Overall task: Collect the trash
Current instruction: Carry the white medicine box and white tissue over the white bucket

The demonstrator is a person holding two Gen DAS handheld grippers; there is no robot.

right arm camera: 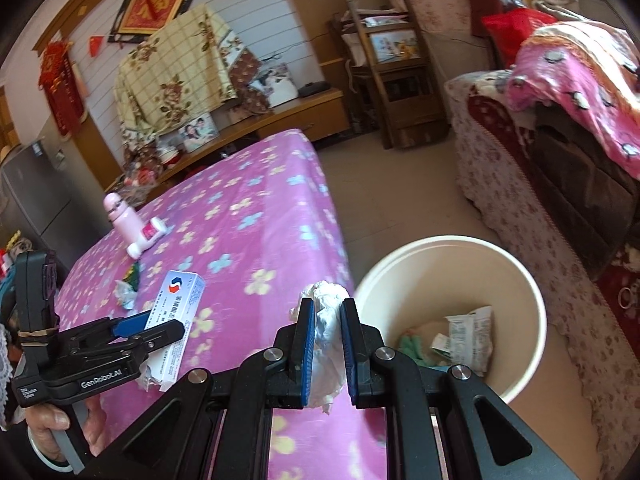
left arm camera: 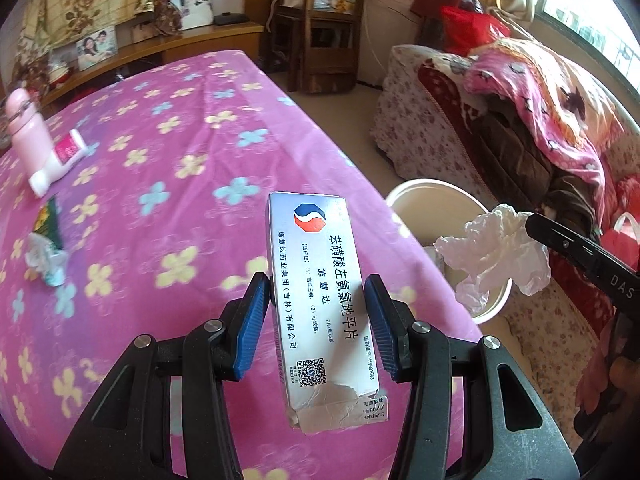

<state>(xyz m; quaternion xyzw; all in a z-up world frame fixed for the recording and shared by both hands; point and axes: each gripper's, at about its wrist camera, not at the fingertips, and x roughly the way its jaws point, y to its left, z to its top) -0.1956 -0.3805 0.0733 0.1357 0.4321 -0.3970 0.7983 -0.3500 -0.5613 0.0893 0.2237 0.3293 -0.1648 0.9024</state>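
Observation:
My left gripper (left arm camera: 316, 312) is shut on a white medicine box (left arm camera: 320, 292) with a torn end, held above the pink flowered table (left arm camera: 180, 140). The box also shows in the right wrist view (right arm camera: 176, 312), with the left gripper (right arm camera: 148, 328). My right gripper (right arm camera: 326, 340) is shut on a crumpled white tissue (right arm camera: 326, 344), held at the table's edge beside a cream trash bucket (right arm camera: 516, 272). The tissue (left arm camera: 492, 248) hangs over the bucket (left arm camera: 424, 200) in the left wrist view. Wrappers (right arm camera: 468, 332) lie inside the bucket.
On the table lie a pink bottle (left arm camera: 26, 132), a white tube (left arm camera: 60, 160) and a crumpled green wrapper (left arm camera: 46, 248). A sofa with blankets (left arm camera: 520, 120) stands right of the bucket. A wooden shelf (right arm camera: 400, 72) and a low cabinet (right arm camera: 280, 120) stand beyond.

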